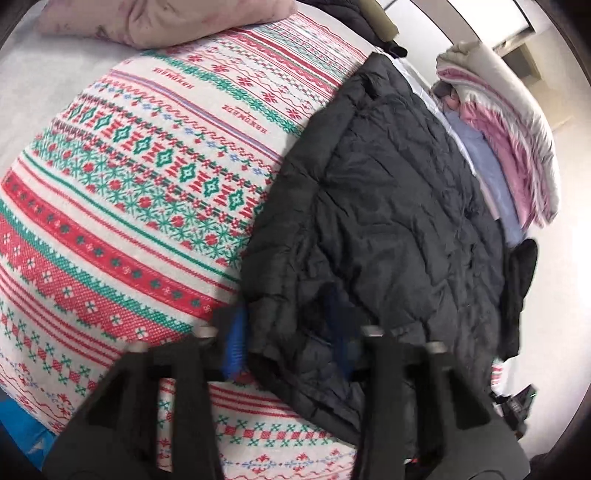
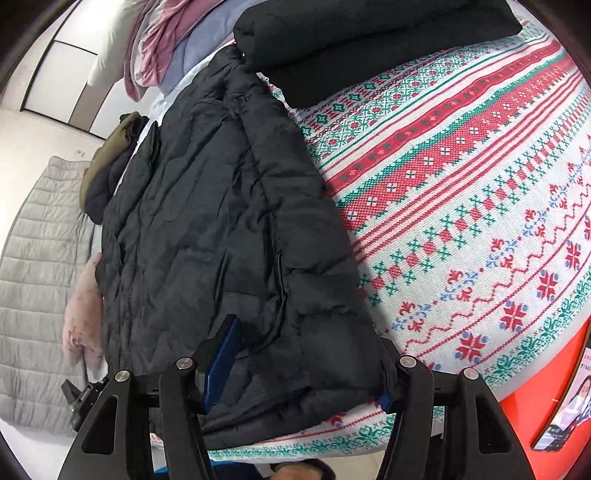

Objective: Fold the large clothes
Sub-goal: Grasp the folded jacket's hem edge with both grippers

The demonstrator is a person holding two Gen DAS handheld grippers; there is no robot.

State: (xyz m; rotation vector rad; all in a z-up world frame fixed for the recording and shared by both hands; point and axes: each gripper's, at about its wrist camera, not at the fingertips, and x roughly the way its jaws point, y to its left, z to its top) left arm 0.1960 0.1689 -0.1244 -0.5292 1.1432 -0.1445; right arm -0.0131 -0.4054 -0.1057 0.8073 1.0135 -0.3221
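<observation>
A black puffer jacket (image 1: 388, 221) lies spread lengthwise on a bed covered by a red, green and white patterned blanket (image 1: 129, 221). My left gripper (image 1: 288, 339) is at the jacket's near hem corner. Its blue pads (image 1: 234, 347) are blurred, with the padded fabric bunched tightly between them. In the right wrist view the same jacket (image 2: 207, 206) runs away from me across the blanket (image 2: 461, 221). My right gripper (image 2: 303, 376) straddles the other hem corner. Its jaws stand wide, the fabric lies loose between them, and the left pad's (image 2: 221, 354) blue inner face stays bare.
A folded black garment (image 2: 351, 44) sits at the jacket's far end. A pile of pink, blue and white clothes (image 1: 509, 147) lies beyond the bed's edge. A pink pillow (image 1: 147, 22) rests at the far side. A grey quilted cover (image 2: 33, 277) and an olive garment (image 2: 110, 158) lie alongside.
</observation>
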